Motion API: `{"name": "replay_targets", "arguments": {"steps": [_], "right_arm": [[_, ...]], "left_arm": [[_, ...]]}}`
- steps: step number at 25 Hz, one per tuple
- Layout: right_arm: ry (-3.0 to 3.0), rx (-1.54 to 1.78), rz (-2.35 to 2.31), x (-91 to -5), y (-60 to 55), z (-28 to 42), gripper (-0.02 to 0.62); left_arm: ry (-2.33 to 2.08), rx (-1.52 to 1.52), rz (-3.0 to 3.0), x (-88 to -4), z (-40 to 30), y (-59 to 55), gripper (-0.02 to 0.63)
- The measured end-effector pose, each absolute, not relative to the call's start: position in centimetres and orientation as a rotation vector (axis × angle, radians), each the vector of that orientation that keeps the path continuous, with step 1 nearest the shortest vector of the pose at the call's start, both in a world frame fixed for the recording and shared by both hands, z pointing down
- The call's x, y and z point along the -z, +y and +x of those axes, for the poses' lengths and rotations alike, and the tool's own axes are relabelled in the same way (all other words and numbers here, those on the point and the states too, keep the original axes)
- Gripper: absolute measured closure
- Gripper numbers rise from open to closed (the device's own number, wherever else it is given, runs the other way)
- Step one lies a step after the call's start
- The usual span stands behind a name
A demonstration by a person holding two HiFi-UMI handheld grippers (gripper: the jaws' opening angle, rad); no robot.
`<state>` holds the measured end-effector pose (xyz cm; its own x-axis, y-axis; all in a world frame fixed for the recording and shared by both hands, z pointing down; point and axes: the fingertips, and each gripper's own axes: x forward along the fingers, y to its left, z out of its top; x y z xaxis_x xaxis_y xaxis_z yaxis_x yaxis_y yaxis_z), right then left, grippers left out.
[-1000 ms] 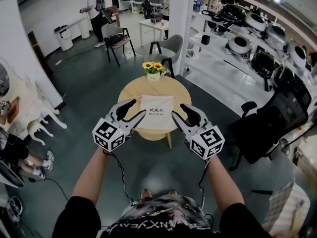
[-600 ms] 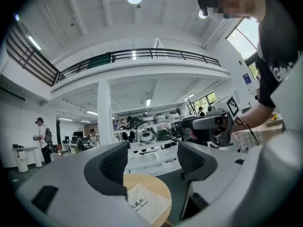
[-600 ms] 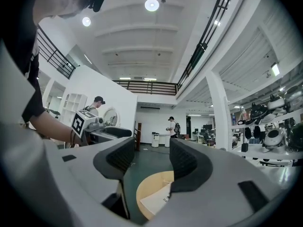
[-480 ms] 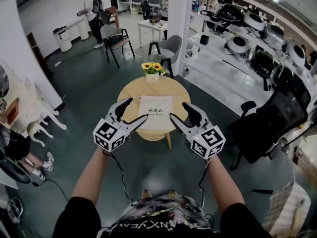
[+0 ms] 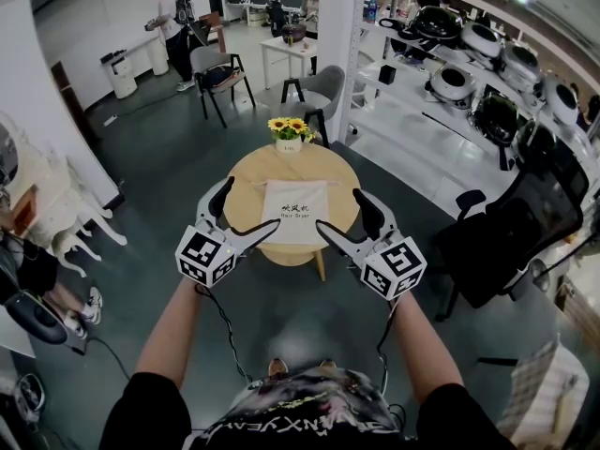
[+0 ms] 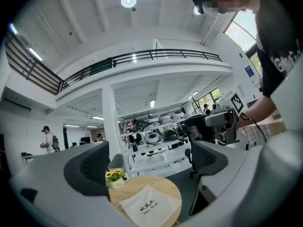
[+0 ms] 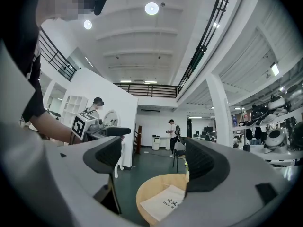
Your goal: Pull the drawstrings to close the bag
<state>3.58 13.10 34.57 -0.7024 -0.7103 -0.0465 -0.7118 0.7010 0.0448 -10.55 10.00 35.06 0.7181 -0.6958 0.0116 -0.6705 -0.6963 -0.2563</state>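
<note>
Bag (image 5: 296, 212) on round surface (image 5: 328, 167): black print in two lines, Chinese characters "吹风机" above, "Hair Dryer" below. Shirt (image 5: 309, 420): white capitals seen at bottom of head view, read roughly as "XNXYEAH", reading not settled. White flower pot (image 5: 290, 143): small dark print, too small to be read. Black-and-white square code markers borne on cubes of left hand-held gripper (image 5: 248, 206) and right hand-held gripper (image 5: 341, 212).

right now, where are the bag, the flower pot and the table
bag (image 5: 295, 216): head view, middle of the cloth
flower pot (image 5: 289, 144): head view, white pot
table (image 5: 337, 178): head view, bare top
</note>
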Motion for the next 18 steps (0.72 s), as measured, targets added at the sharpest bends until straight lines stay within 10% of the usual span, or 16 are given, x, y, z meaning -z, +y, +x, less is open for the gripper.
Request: {"name": "replay_targets", "arguments": {"steps": [18], "right_arm": [[2.821,-0.126,-1.26,-34.65,12.96,4.2,0.011]], "left_arm": [[1.121,0.191,-2.618,-35.43,-11.05,10.23,0.018]]}}
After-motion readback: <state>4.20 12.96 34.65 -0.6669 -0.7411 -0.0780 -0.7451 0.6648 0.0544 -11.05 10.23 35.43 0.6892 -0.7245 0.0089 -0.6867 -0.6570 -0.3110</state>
